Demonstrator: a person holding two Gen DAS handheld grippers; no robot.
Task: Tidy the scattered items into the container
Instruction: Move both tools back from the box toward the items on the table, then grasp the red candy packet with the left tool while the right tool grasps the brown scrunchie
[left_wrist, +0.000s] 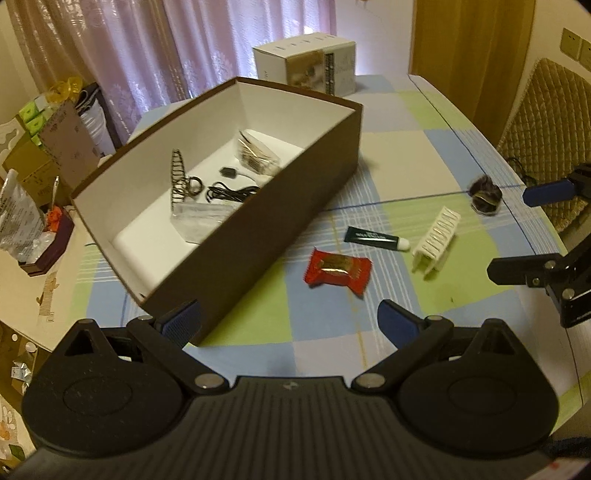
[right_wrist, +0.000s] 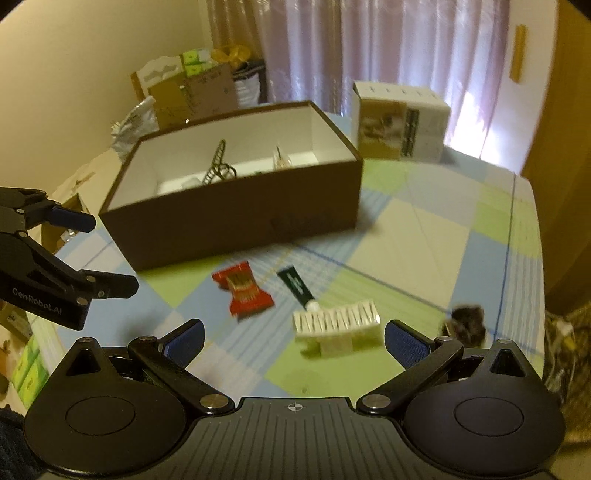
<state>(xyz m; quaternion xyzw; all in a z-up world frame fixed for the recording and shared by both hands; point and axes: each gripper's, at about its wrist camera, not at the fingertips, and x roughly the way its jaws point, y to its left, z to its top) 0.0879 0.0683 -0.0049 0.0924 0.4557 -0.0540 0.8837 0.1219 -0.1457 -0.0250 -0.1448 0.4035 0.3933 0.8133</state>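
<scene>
A brown box (left_wrist: 258, 236) (right_wrist: 236, 218) with a white inside stands on the checked tablecloth; it holds a black hair clip (left_wrist: 178, 173), cables (left_wrist: 229, 192) and clear packets (left_wrist: 258, 151). On the cloth lie a red snack packet (left_wrist: 338, 271) (right_wrist: 243, 291), a dark green tube (left_wrist: 375, 238) (right_wrist: 297, 288), a white hair clip (left_wrist: 436, 238) (right_wrist: 338, 328) and a brown furry item (left_wrist: 485, 194) (right_wrist: 465, 323). My left gripper (left_wrist: 290, 319) (right_wrist: 96, 254) is open near the box's front corner. My right gripper (right_wrist: 293, 338) (left_wrist: 513, 234) is open just before the white clip.
A white printed carton (left_wrist: 306, 61) (right_wrist: 399, 125) stands behind the box. A side table (left_wrist: 33, 258) on the left carries boxes and bags. A quilted chair back (left_wrist: 546, 122) is at the right edge. Curtains hang behind.
</scene>
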